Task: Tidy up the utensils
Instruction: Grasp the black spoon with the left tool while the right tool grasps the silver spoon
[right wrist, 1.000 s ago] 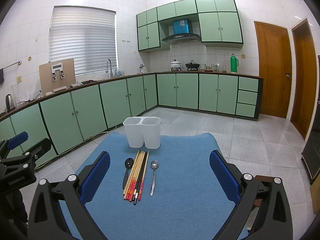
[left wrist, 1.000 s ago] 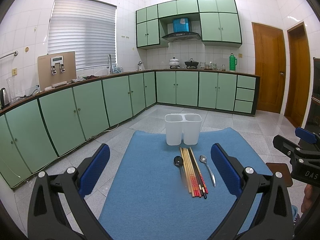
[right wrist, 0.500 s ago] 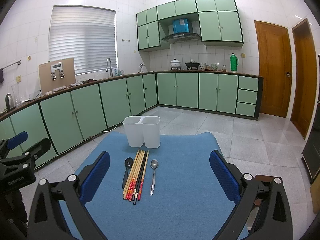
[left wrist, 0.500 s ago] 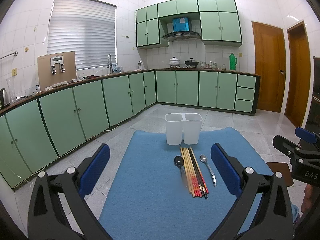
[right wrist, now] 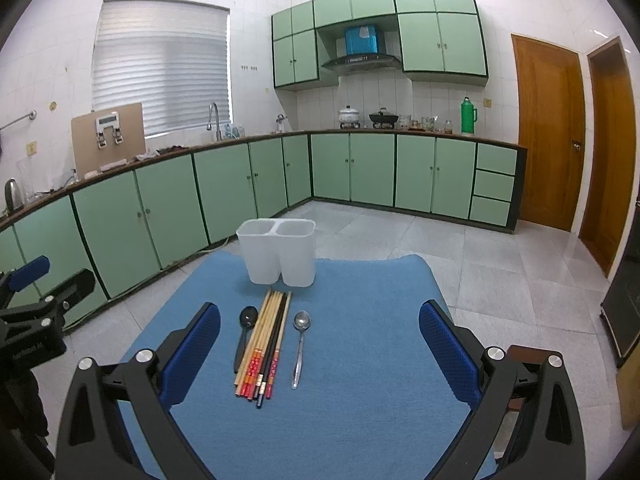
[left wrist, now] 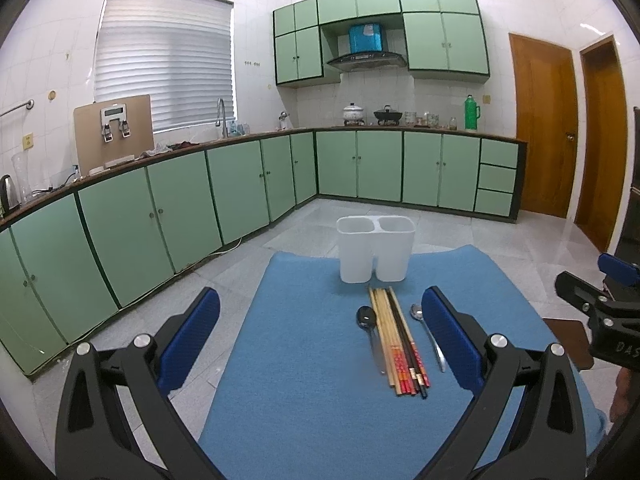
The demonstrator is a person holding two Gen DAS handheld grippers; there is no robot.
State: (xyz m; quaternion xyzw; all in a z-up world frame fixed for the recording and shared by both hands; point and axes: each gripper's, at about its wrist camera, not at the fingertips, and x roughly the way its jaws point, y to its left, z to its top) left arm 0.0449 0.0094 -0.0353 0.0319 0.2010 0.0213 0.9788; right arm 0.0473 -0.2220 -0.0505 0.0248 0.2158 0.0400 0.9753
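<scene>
A white two-compartment utensil holder [left wrist: 375, 249] [right wrist: 278, 251] stands empty at the far end of a blue mat [left wrist: 304, 380] [right wrist: 360, 352]. In front of it lie a bundle of chopsticks [left wrist: 398, 340] [right wrist: 266, 340], a black spoon [left wrist: 370, 330] [right wrist: 244, 334] on its left and a silver spoon [left wrist: 428, 334] [right wrist: 299, 344] on its right. My left gripper [left wrist: 320, 336] is open and empty, hovering above the near mat, left of the utensils. My right gripper [right wrist: 320, 340] is open and empty, hovering above the mat just right of them.
The mat covers a table in a kitchen with green cabinets [left wrist: 180, 216] along the left and back walls. Wooden doors [right wrist: 548, 132] are at the right. The right gripper shows at the right edge of the left wrist view [left wrist: 600, 312].
</scene>
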